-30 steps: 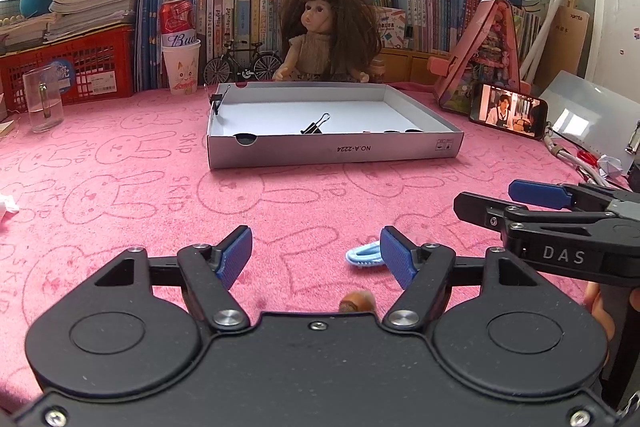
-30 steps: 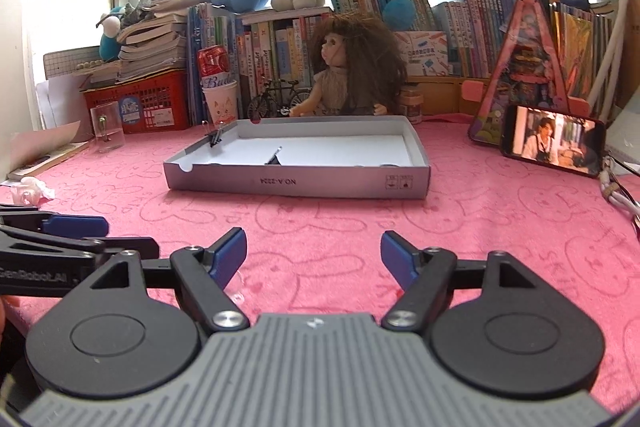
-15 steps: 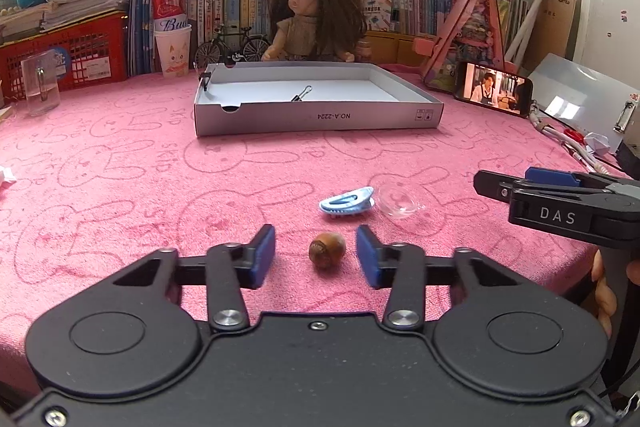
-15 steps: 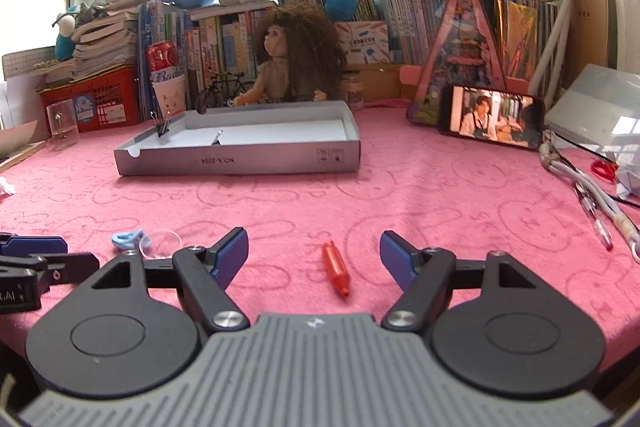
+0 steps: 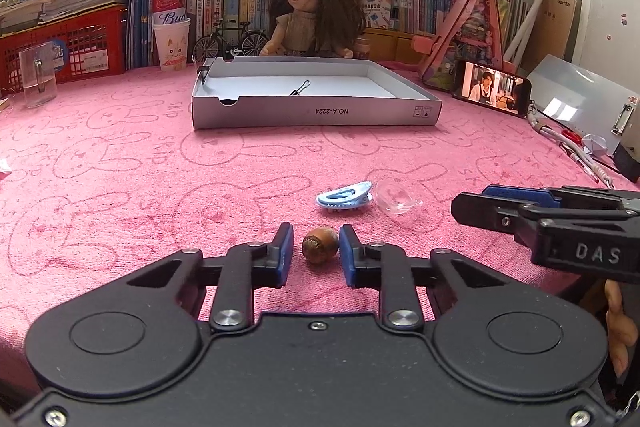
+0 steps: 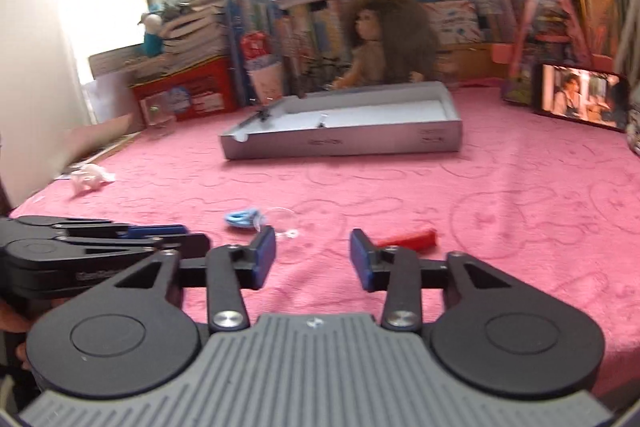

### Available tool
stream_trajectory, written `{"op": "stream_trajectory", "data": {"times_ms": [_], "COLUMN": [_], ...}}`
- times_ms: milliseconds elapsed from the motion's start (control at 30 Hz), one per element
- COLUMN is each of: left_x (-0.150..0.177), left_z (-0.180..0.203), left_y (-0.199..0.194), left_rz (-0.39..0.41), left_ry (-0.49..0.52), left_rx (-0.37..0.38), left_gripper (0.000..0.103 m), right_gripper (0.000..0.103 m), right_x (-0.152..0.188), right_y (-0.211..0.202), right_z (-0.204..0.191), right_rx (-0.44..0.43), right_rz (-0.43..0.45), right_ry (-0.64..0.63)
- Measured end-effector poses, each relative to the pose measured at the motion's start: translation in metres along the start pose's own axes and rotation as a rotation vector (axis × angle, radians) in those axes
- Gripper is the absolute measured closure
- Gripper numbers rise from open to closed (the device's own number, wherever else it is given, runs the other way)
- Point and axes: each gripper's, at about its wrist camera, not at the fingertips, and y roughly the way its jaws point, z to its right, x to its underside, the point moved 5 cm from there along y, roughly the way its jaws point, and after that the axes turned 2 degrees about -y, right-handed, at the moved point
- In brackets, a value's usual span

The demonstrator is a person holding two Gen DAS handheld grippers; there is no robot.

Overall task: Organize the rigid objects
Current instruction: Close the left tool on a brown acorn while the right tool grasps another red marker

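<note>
- Progress looks early: the grey box lid [image 5: 316, 113] holds only two binder clips [image 5: 300, 89], one clipped on its rim.
- Left gripper [image 5: 315, 255] brackets the brown nut-like ball [image 5: 320, 249], jaws nearly closed, not clearly gripping.
- Right gripper [image 6: 313, 257] is spread, holding nothing; blue hair clip [image 6: 242, 219], clear lens [image 6: 280, 223] and red pen cap [image 6: 408, 239] remain on the cloth.
- Readable: "NO.A-2224" on the lid, "Bud" on the can [image 5: 169, 1], "DAS" on the right gripper.
</note>
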Motion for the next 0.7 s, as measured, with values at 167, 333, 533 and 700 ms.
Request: {"op": "stream_trajectory", "data": {"times_ms": [167,333,533,700], "left_x": [0.0,0.0,0.001,0.002], "left_z": [-0.001,0.0,0.002,0.005], "left_y": [0.0,-0.001,0.0,0.0], "left_rz": [0.005,0.011,0.015,0.019], "left_ry": [0.01,0.018,0.037,0.052], "left_rx": [-0.004,-0.011,-0.02,-0.028], "left_gripper": [0.079,0.079,0.079,0.079], "right_gripper": [0.042,0.04,0.036,0.034], "right_x": [0.0,-0.004,-0.004,0.001], "right_y": [0.001,-0.004,-0.004,0.004], "right_z": [0.003,0.026,0.037,0.034], "right_rx": [0.104,0.139,0.14,0.142], "right_rz": [-0.008,-0.022,-0.036,-0.044], "right_ry": [-0.086,-0.151,-0.156,-0.148]}}
